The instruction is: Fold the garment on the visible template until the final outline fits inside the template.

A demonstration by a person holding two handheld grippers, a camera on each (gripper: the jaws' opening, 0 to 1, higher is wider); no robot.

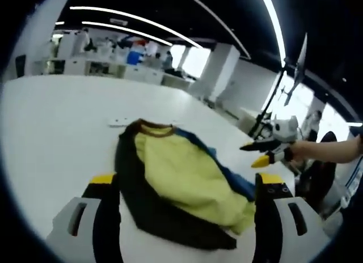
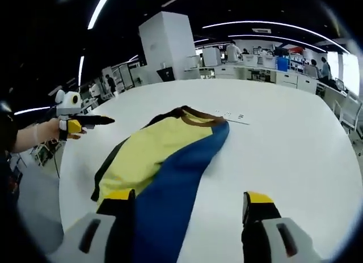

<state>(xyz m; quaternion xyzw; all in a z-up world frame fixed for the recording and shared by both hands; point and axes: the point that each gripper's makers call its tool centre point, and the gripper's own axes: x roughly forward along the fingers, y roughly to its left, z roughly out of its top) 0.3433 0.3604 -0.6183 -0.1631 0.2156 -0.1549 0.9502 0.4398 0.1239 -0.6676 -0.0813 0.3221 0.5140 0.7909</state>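
Note:
A garment (image 1: 181, 178) lies flat on the white table (image 1: 51, 144), with a yellow body, a black sleeve side, a blue side and a brown collar. My left gripper (image 1: 186, 182) hovers open at the garment's hem end, its jaws wide apart on either side of the cloth. The right gripper (image 1: 264, 152) comes in from the right, held over the table edge by a hand. In the right gripper view the garment (image 2: 164, 152) stretches away, blue side nearest. My right gripper (image 2: 188, 196) is open, its left jaw over the blue edge. The left gripper (image 2: 91, 122) hangs at the left.
A thin white strip with dark marks (image 2: 231, 115) lies on the table just beyond the collar, also seen as the strip (image 1: 120, 122). The table's edge (image 2: 68, 178) runs close by the black sleeve. Desks, shelves and people stand far behind.

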